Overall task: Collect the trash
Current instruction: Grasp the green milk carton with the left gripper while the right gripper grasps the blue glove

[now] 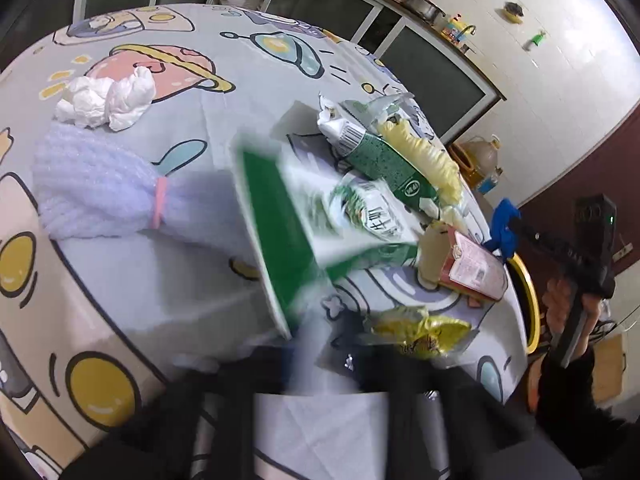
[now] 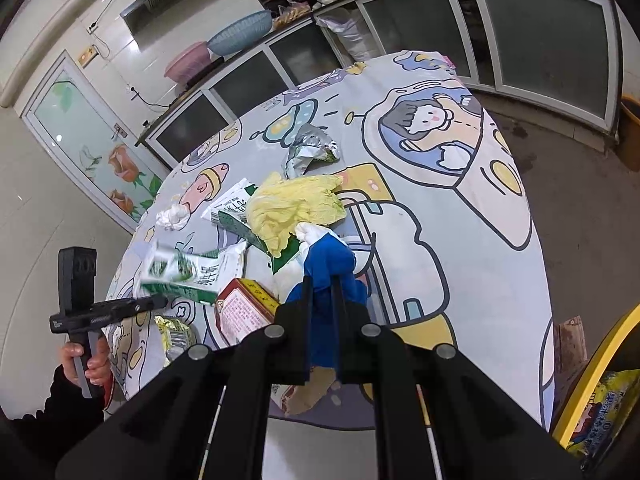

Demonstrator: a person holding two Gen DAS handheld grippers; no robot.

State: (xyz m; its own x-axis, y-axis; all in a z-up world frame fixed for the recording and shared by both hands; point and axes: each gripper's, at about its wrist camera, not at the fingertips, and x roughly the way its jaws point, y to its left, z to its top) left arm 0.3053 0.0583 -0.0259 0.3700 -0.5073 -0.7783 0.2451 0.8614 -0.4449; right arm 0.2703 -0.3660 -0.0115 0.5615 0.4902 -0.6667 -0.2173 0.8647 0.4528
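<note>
**Trash collection: carton at the left hand-held gripper, cloth in the right**

Step in hand, as judged: the green-and-white carton (image 2: pixel 180 276) is being taken off the table (image 2: pixel 460 240). It is seen tilted and blurred at the near left, just off the tip of the left hand-held gripper (image 2: pixel 160 302). That gripper's jaws are pressed together, but whether a carton edge is pinched cannot be told. The right hand-held gripper (image 2: pixel 322 280) is clamped on a blue cloth (image 2: pixel 332 256) over the near middle of the table.

To be done well:
- The carton's hold should be confirmed before it is lifted further; a thin flap is likely to slip.
- It should be carried low over the litter to the yellow-rimmed bin (image 2: pixel 592 360) at the near right.
- The red box (image 2: pixel 244 312) beside it should not be knocked.

Counted on the table:
- carton: one
- red box: one
- crumpled tissue (image 2: pixel 172 216): one
- bubble-wrap bundle (image 1: pixel 100 196): one
- speckled green packet (image 1: pixel 380 156): one
- cabbage-leaf heap (image 2: pixel 296 208): one
- foil bag (image 2: pixel 312 148): one
- yellow wrapper (image 1: pixel 420 332): one
</note>
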